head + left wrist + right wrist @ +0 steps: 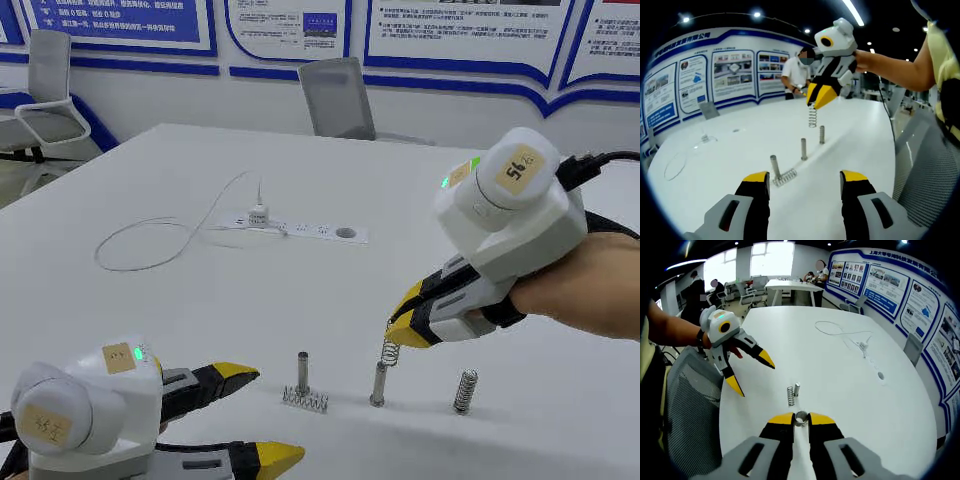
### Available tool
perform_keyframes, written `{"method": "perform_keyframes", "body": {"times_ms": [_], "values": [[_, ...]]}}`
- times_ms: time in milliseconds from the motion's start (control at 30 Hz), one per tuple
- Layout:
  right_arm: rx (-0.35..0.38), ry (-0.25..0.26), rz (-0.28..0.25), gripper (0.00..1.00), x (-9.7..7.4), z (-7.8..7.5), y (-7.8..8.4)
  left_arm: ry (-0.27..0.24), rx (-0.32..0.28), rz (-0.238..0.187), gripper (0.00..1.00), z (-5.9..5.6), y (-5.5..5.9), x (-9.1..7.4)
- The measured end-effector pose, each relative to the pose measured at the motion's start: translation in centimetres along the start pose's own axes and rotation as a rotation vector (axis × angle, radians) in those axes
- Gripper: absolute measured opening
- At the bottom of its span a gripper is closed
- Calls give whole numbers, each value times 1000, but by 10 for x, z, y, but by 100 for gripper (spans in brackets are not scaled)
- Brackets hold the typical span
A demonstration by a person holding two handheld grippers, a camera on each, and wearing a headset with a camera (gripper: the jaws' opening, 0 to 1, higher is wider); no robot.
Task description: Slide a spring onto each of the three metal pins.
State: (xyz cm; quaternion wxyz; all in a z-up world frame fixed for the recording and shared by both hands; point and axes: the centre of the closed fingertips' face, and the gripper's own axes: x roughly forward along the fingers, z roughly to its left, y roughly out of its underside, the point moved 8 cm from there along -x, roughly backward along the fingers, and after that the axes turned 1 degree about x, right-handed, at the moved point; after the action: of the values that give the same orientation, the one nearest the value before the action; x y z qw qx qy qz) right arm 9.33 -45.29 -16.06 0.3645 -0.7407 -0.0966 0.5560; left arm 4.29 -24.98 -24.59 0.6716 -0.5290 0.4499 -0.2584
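Yellow tips mark both tools in the head view. The left gripper (258, 415) sits low with its jaws spread wide and nothing between them. The right gripper (405, 328) has its tips pressed together on the top of a held spring (390, 352), which hangs slanted just below them. Right under that spring's lowest coil stands the middle pin (378, 383); from here I cannot tell whether they touch. Ahead of the left gripper's tips stands the bare pin (302, 372), with a loose spring (305, 400) lying on the white table (200, 320) at its foot. On the far side of the right gripper's tips from those is the third pin (465, 391), with a spring already around it. In the left gripper view the left gripper (805, 177) again has its jaws far apart and empty. Just beyond its left finger are the bare pin (774, 166) and the loose spring (785, 176), touching the pin's base. Farther out stand the middle pin (803, 149) and the third pin (822, 134). Above them the right gripper (820, 97) dangles the held spring (812, 116), which is on neither pin. In the right gripper view the right gripper (801, 419) is nearly closed, pinching the held spring (801, 417), seen end-on as a ring. Just past its tips are the bare pin (797, 389) and the loose spring (790, 396). Off to the side, the left gripper (752, 375) is spread open.
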Motion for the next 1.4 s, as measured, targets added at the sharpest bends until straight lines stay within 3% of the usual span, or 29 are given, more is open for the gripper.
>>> {"method": "perform_keyframes", "body": {"times_ms": [433, 967, 1400], "values": [[68, 4, 17, 12, 23, -15, 15, -9, -10, -1, 62, 0, 2, -1], [91, -4, 22, 12, 37, -17, 20, -14, -13, 0, 62, 1, 4, -1], [113, -12, 40, 12, 53, -14, 35, -13, -13, 4, 61, 1, 4, -1]]}}
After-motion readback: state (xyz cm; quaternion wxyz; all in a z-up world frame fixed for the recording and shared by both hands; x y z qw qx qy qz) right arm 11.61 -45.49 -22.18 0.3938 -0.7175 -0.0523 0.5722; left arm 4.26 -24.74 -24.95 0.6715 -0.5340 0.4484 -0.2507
